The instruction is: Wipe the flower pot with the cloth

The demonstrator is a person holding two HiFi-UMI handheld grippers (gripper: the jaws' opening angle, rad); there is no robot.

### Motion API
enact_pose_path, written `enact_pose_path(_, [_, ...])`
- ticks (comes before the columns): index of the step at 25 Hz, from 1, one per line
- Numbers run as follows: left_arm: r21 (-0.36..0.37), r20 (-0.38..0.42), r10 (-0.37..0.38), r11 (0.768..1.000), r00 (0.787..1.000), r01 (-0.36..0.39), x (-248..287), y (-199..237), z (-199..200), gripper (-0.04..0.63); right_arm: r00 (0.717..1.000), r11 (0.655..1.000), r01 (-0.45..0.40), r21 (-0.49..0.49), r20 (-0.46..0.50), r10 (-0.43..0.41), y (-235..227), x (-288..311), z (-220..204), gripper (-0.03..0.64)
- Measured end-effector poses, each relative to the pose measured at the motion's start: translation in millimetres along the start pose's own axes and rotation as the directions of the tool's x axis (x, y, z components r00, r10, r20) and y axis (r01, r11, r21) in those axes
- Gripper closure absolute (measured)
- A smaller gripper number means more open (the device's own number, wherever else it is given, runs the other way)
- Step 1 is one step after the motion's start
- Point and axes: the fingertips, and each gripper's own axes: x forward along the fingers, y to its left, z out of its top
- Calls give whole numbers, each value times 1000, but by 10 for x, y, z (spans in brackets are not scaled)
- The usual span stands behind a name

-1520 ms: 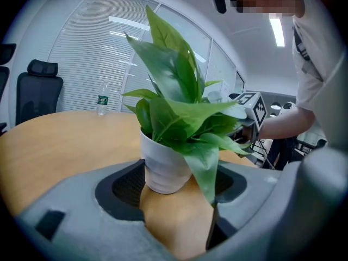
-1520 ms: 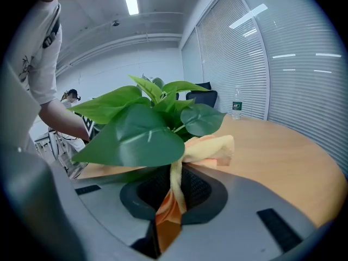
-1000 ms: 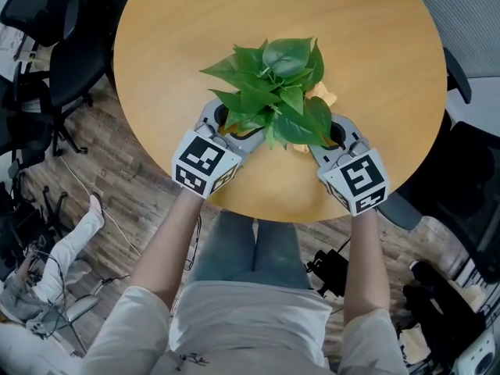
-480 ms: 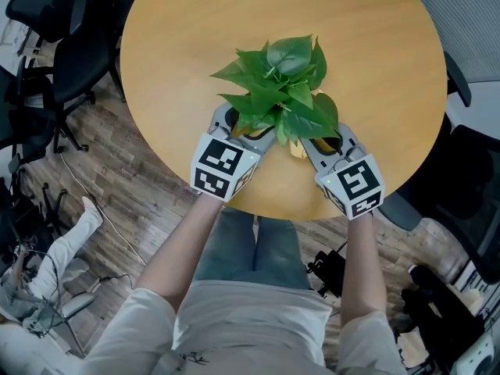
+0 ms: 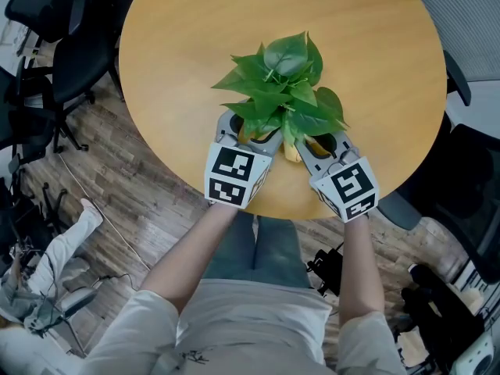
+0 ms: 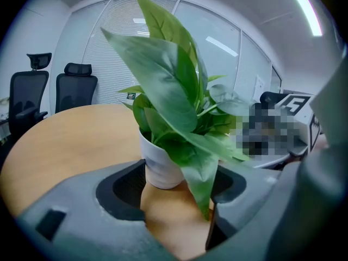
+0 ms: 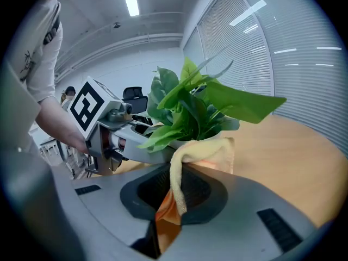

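A leafy green plant [image 5: 281,84] stands in a small white flower pot [image 6: 157,167] near the front edge of the round wooden table [image 5: 195,45]. My left gripper [image 5: 248,131] reaches in from the front, its jaws shut on the pot's lower part under the leaves; a hanging leaf hides the right pad [image 6: 228,184]. From the front right, my right gripper [image 5: 322,143] is shut on a yellow cloth [image 7: 201,151]. The cloth drapes forward off the jaws and lies against the pot's side. A strip of cloth [image 5: 291,151] shows between the two grippers.
Black office chairs [image 5: 55,45] stand on the wood floor to the left of the table, and another dark chair [image 5: 469,194] sits at the right. Cables and gear lie on the floor at the lower left. The table's edge runs just under both grippers.
My left gripper has swung to the right round the pot, toward the table's front, and the plant has turned slightly with it. My right gripper has edged a little left with the cloth.
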Motion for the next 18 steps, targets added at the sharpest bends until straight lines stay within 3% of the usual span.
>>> enact_pose_path(7, [8,2,-12,1000,1000,12,-14,-18,-16,268,1000,1000,-6,3,1,6,-3,-17,-30,571])
enact_pose_path(12, [60,-31,-124,990,992,125,-52,-28,-34,258,1000,999,15,38,8,-16,-74,-53,-57,571])
enact_pose_path(18, [178,-87,-241,951,967,253,-125,110,-87,233,999,998,32,52,17,-33,-112,-75,-66,571])
